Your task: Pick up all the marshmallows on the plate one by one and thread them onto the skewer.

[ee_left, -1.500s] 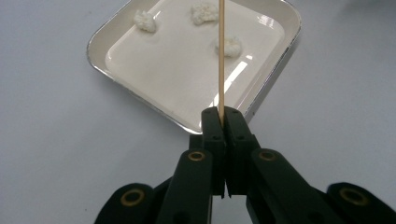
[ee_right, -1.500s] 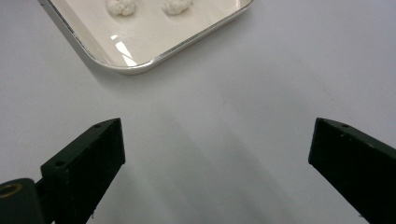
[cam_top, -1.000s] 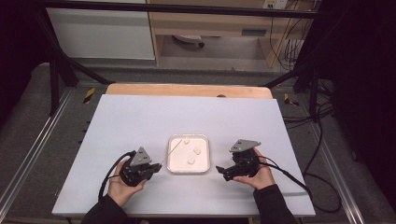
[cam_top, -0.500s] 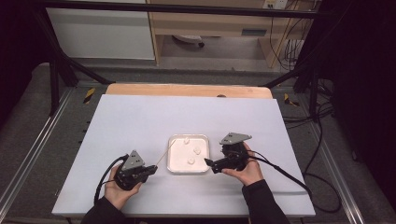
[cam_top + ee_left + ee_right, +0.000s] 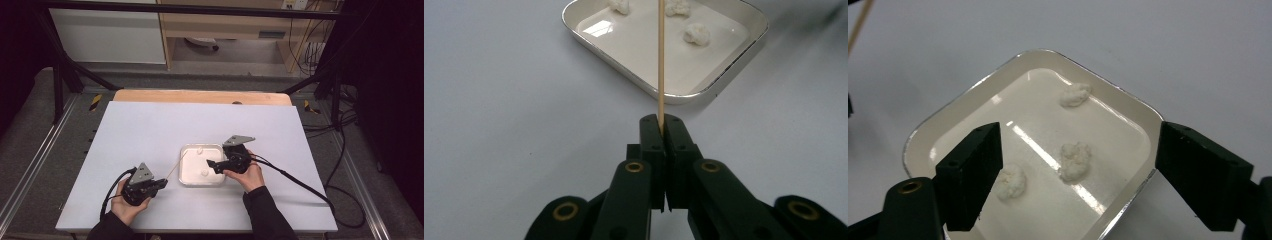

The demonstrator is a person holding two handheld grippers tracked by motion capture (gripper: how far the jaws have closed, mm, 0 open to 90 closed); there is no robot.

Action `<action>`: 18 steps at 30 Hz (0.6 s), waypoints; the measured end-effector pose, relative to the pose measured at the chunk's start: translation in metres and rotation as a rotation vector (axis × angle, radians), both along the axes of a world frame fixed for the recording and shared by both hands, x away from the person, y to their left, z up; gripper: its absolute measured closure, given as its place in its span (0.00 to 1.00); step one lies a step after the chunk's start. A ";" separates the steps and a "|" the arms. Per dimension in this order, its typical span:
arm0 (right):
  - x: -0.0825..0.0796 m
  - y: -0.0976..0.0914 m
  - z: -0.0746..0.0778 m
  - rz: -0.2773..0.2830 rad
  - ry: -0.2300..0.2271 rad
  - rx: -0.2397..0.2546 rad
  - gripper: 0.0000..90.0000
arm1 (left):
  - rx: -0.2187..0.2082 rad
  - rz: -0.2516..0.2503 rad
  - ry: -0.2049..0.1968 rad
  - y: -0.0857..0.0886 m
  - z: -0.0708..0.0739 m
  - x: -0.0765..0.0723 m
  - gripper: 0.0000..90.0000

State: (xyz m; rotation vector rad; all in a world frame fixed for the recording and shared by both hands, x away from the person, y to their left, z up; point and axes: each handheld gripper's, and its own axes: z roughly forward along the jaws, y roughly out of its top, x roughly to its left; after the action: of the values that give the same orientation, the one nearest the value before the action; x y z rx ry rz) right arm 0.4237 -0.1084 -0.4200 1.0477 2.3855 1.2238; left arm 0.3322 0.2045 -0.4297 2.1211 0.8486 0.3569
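A white tray [image 5: 192, 170] lies near the table's front and holds three white crumbly lumps [image 5: 1074, 94] [image 5: 1074, 160] [image 5: 1010, 182]. My left gripper [image 5: 162, 183] rests left of the tray, shut on a thin wooden skewer [image 5: 660, 60] that points up over the tray's near rim [image 5: 674, 97]. My right gripper [image 5: 210, 165] hovers over the tray's right side. Its jaws [image 5: 1078, 135] have just been closing but stand wide apart, and the pads touch no lump. The middle lump lies below the gap, and another sits beside the left jaw.
The tray sits on a white table sheet [image 5: 150, 130] with a wooden strip [image 5: 200, 96] along the far edge. Black cables [image 5: 300, 182] trail from both grippers across the sheet. Metal frame rails and a cabinet stand beyond the table.
My right gripper has moved left, from beside the tray to over its right part. The left gripper with the skewer has barely shifted.
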 end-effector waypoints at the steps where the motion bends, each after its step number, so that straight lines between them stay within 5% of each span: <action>1: 0.002 0.001 -0.002 0.003 0.002 -0.012 0.25 | -0.001 0.001 0.002 0.000 0.000 0.000 0.98; 18: 0.016 0.014 -0.027 0.040 0.046 -0.075 0.59 | -0.004 -0.005 0.004 -0.001 -0.001 0.000 0.98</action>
State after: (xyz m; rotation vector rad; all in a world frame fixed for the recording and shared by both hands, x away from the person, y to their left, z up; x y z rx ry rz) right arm 0.4393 -0.0944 -0.4465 1.0210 2.4776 1.1253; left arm 0.3321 0.2034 -0.4308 2.1207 0.8457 0.3486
